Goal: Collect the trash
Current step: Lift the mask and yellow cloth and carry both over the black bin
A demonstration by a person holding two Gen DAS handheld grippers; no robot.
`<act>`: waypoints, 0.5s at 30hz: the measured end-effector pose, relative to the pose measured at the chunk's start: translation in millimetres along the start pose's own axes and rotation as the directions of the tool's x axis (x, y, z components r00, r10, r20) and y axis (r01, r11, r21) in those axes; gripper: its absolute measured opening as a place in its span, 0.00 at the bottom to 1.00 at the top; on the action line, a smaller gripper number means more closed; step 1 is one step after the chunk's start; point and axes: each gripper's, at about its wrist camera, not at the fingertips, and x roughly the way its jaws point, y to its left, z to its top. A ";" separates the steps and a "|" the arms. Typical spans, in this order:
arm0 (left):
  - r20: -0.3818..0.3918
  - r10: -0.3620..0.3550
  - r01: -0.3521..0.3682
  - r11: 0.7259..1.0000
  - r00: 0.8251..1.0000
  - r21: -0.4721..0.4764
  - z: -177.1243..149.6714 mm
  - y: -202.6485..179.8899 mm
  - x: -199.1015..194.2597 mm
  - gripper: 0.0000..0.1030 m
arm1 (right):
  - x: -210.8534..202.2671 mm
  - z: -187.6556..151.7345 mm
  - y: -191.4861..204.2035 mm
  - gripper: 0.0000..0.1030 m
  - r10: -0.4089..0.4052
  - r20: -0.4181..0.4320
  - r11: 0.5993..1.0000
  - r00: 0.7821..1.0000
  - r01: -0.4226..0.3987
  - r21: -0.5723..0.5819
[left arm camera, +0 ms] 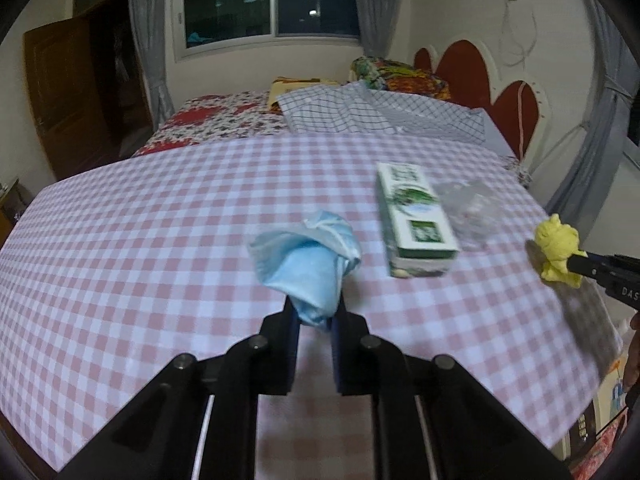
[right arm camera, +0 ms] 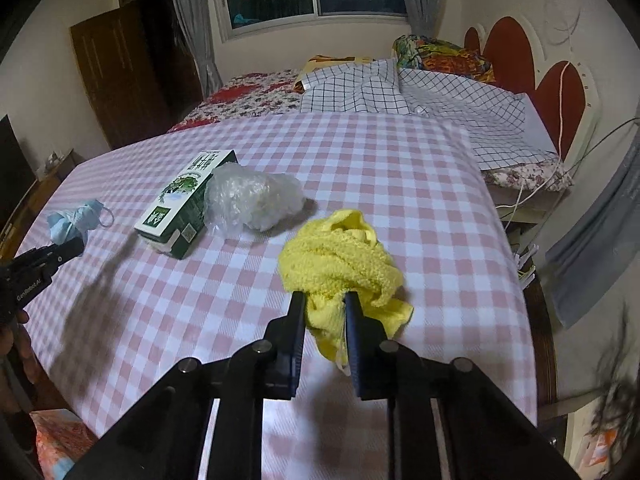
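- The left claw (left arm camera: 314,312) is clenched on a crumpled blue face mask (left arm camera: 308,260), in the lower middle of its view. The mask's bottom end is hidden between the fingers.
- The right claw (right arm camera: 324,312) is clenched on a bunched yellow cloth (right arm camera: 340,256), low in its view. Part of the cloth hangs down behind the fingers.
- The desk (left arm camera: 140,240) has a pink and white checked cover.
- Farther back lie a green and white box (right arm camera: 184,204) and a see-through plastic wad (right arm camera: 256,196), touching each other. The plastic is hard to make out in the left view.
- A bed (right arm camera: 256,96) sits behind, in the upper middle.
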 end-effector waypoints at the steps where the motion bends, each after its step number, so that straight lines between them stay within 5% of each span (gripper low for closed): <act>1: 0.001 -0.003 0.003 1.000 1.000 0.005 -1.8 -4.7 -2.0 0.14 | -4.7 -3.6 -1.8 0.18 0.000 0.003 1.000 1.000 0.000 0.000; 15: 0.004 -0.103 0.102 0.989 0.995 0.109 -28.8 -93.1 -33.6 0.14 | -80.7 -50.4 -30.8 0.17 -0.030 0.067 0.999 0.997 0.029 0.014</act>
